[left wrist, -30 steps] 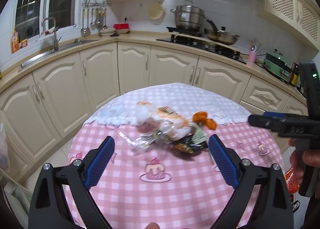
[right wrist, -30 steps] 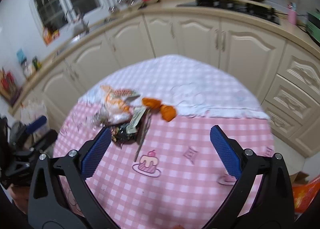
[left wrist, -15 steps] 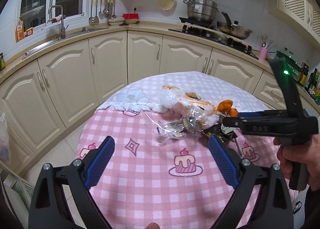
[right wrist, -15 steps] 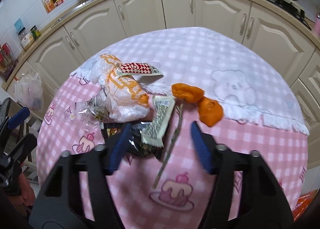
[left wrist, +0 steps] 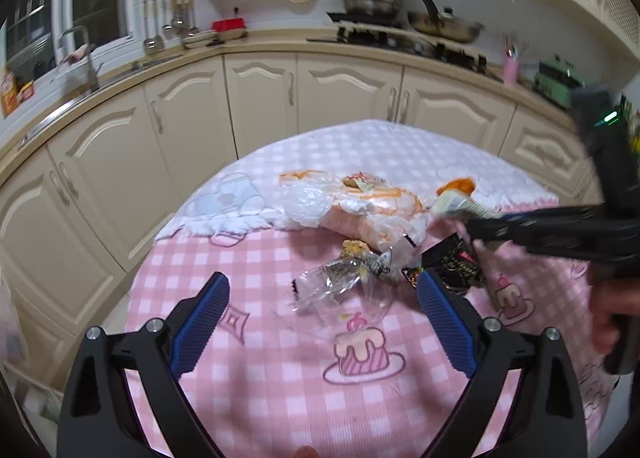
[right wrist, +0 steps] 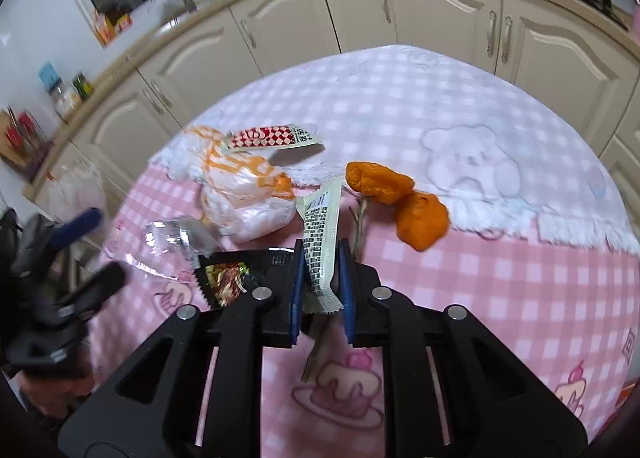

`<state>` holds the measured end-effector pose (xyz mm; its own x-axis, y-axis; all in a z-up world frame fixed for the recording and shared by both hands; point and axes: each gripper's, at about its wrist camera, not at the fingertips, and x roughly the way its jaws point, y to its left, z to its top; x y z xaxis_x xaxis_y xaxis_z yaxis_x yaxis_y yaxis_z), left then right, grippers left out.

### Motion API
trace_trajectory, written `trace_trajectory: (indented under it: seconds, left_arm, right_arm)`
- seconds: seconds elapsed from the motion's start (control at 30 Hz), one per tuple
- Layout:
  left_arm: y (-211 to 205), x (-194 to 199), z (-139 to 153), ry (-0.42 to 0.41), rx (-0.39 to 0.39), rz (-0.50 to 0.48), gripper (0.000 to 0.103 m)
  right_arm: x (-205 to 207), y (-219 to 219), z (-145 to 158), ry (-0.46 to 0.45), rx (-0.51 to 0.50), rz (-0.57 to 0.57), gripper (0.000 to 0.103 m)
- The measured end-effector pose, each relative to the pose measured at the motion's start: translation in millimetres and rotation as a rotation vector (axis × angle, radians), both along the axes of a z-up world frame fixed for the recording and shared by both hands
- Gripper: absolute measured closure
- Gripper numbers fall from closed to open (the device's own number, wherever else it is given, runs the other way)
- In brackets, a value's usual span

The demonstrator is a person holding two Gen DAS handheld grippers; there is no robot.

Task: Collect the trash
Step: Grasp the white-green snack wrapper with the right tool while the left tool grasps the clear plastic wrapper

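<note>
Claw pads of the right claw (right wrist: pixel 320 290) pinch a pale sachet (right wrist: pixel 320 242) near its lower end, the jaws nearly closed on it, while most of its length sticks out toward 12 o'clock. That thin, slick film looks likely to slide out if the lift is quick, since only a narrow strip sits between the pads. A dry stem (right wrist: pixel 357 226) lies just at 1 o'clock of the sachet and runs under the claw; it may snag or get dragged along. At 10 o'clock a dark foil wrapper (right wrist: pixel 228 278) touches the left pad's side and could be swept off the bench (right wrist: pixel 500 278) by a sideways pull. Further out at 11 o'clock sit a white-and-orange bag (right wrist: pixel 244 194) and a red-checked packet (right wrist: pixel 272 137); at 1 o'clock lie two orange peels (right wrist: pixel 400 198), well clear of the grip.

The left claw (left wrist: pixel 320 322) hangs wide and empty over the near bench, with a clear wrapper (left wrist: pixel 332 286) just ahead at 12 o'clock. The right tool crosses its view at 3 o'clock, so the two could knock together if both reach into the pile at once.

Half a second ago the right claw's jaws were part open, straddling the sachet and the dark wrapper; now they have clamped on the sachet alone. A second ago they stood wide, farther back. The left claw has edged closer to the clear wrapper, its spread unchanged.
</note>
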<state>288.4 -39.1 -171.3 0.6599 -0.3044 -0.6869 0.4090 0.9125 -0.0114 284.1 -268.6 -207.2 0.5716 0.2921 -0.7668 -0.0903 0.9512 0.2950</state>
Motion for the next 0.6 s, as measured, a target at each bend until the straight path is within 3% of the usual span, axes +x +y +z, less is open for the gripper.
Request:
trace_trajectory:
  seconds: [0.3, 0.37, 0.43, 0.6]
  left_arm:
    - [-21, 32, -32, 0.081, 0.05, -0.075, 0.011]
    - [-21, 37, -42, 0.144, 0.02, -0.096, 0.024]
    - [-20, 35, -43, 0.141, 0.009, -0.104, 0.034]
    - [-8, 26, -39, 0.145, -0.067, -0.078, 0.039]
  right_arm:
    - [-30, -15, 21, -0.057, 0.068, -0.001, 0.087]
    - [-37, -18, 22, -0.059, 0.076, 0.001, 0.087]
    - [-40, -21, 21, -0.058, 0.077, -0.001, 0.087]
    - [-53, -29, 20, -0.06, 0.088, -0.016, 0.087]
